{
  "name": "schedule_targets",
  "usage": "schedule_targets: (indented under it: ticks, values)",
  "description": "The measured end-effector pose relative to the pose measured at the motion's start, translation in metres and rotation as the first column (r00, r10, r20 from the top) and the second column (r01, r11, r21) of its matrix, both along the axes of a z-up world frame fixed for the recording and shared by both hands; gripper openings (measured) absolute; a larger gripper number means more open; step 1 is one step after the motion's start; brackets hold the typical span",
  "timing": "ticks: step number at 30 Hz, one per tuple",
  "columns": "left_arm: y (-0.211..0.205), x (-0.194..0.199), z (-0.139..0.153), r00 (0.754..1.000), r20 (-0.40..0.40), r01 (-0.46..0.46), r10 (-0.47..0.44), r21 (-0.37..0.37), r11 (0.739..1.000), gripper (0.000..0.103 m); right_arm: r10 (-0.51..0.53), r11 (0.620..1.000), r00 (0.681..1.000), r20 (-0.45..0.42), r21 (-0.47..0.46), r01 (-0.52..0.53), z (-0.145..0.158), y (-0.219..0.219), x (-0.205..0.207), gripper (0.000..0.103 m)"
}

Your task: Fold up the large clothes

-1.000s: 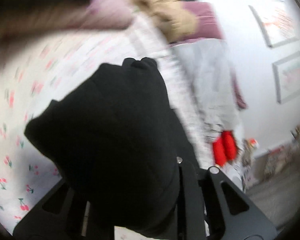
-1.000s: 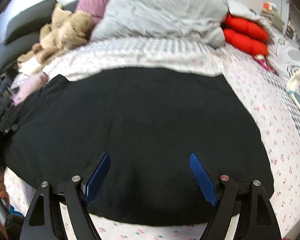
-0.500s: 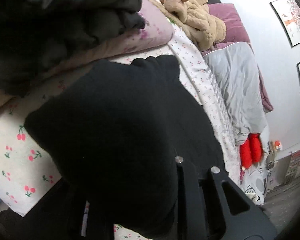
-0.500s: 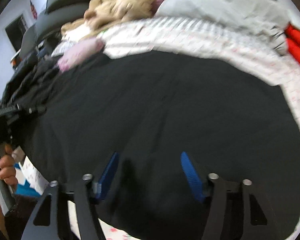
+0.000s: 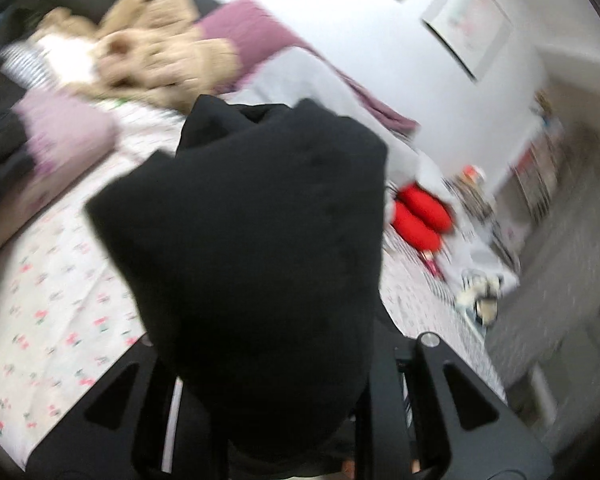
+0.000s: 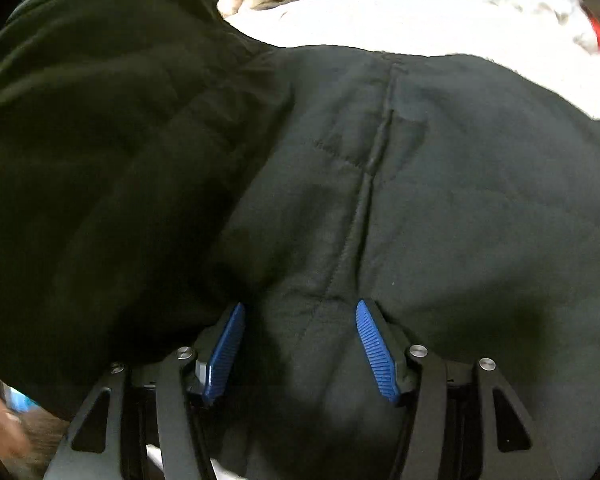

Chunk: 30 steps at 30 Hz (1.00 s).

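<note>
A bed (image 5: 52,300) with a white sheet printed in small red cherries fills the room here, a pale wall with framed pictures (image 5: 470,26) behind it. Piled at the head: a tan plush toy (image 5: 160,52), a mauve pillow (image 5: 256,28), a grey duvet (image 5: 312,84) and something bright red (image 5: 420,216), all smeared by motion blur.

Left gripper (image 5: 284,408) points slightly down across the bed, and a thick bunch of the black garment (image 5: 252,240) is clamped in its narrow jaws, draped up and over them so the fingertips are completely hidden. Only the black frame shows on either side.

Over to the right wrist view: the right gripper (image 6: 300,344) is tipped steeply down onto the same black garment (image 6: 440,184), spread on the bed with a stitched seam running up its middle. Its blue pads (image 6: 374,348) stand about half apart; the jaws have just been closing, with a ridge of cloth bunched between them, though it is hard to say that the pads press on it. A raised fold of the garment looms dark at left. Bottom left, a blurred hand (image 6: 4,428), cut off by the edge.
</note>
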<state>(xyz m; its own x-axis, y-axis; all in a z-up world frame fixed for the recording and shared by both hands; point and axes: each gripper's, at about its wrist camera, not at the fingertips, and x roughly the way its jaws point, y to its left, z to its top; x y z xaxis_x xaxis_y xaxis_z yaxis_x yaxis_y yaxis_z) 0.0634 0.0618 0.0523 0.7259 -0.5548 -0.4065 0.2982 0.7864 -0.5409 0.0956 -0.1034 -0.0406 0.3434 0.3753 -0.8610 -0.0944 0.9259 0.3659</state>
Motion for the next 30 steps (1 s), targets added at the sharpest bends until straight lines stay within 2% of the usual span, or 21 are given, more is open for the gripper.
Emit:
schedule_targets:
  ticks: [3,5,9,11,14,15,18,20,22,24,25,26,27,30]
  values:
    - [-0.028,-0.003,0.006,0.997,0.02,0.071,-0.072,0.032,0.997,0.022,-0.085,0.981,0.995,-0.043,0.169,0.091,0.016,-0.046,-0.002,0.069]
    - [-0.052,-0.004,0.006,0.992,0.023,0.126,-0.127,0.062,0.99,0.023,-0.166,0.967,0.986,-0.009,0.193,0.164,0.033,-0.082,-0.009,0.077]
    - [-0.097,-0.013,-0.006,0.971,0.016,0.236,-0.24,0.131,0.963,0.024,-0.307,0.929,0.952,0.023,0.225,0.294,0.051,-0.148,-0.027,0.079]
    - [-0.12,-0.022,-0.018,0.954,0.001,0.295,-0.299,0.168,0.941,0.025,-0.395,0.89,0.918,0.011,0.25,0.38,0.053,-0.186,-0.041,0.079]
    - [-0.155,-0.035,-0.046,0.921,-0.067,0.389,-0.384,0.231,0.892,0.027,-0.491,0.84,0.871,-0.011,0.259,0.477,0.049,-0.227,-0.06,0.079]
    - [-0.17,-0.038,-0.064,0.903,-0.111,0.43,-0.415,0.265,0.863,0.027,-0.515,0.826,0.857,-0.016,0.259,0.501,0.048,-0.241,-0.064,0.079]
    - [-0.196,-0.043,-0.105,0.861,-0.213,0.508,-0.462,0.315,0.802,0.03,-0.562,0.794,0.826,-0.039,0.256,0.552,0.041,-0.266,-0.078,0.079]
    - [-0.2,-0.051,-0.115,0.861,-0.183,0.507,-0.474,0.355,0.785,0.03,-0.566,0.781,0.822,-0.062,0.278,0.559,0.037,-0.273,-0.082,0.079]
    - [-0.2,-0.053,-0.108,0.857,-0.189,0.514,-0.48,0.38,0.769,0.03,-0.564,0.773,0.822,-0.075,0.303,0.558,0.032,-0.267,-0.089,0.079]
    - [-0.194,-0.051,-0.095,0.84,-0.219,0.542,-0.496,0.348,0.765,0.044,-0.547,0.769,0.832,-0.09,0.34,0.542,0.028,-0.258,-0.083,0.079]
    - [-0.189,-0.05,-0.085,0.825,-0.238,0.565,-0.513,0.328,0.757,0.049,-0.541,0.768,0.836,-0.097,0.349,0.537,0.029,-0.259,-0.08,0.079]
    - [-0.185,-0.05,-0.078,0.811,-0.249,0.585,-0.53,0.315,0.747,0.059,-0.532,0.768,0.84,-0.108,0.356,0.532,0.028,-0.256,-0.079,0.079]
    - [-0.18,-0.054,-0.069,0.789,-0.259,0.614,-0.557,0.303,0.729,0.065,-0.527,0.77,0.842,-0.115,0.356,0.53,0.028,-0.255,-0.078,0.079]
    - [-0.163,-0.065,-0.039,0.739,-0.239,0.674,-0.63,0.288,0.681,0.071,-0.508,0.779,0.852,-0.129,0.353,0.518,0.029,-0.264,-0.078,0.079]
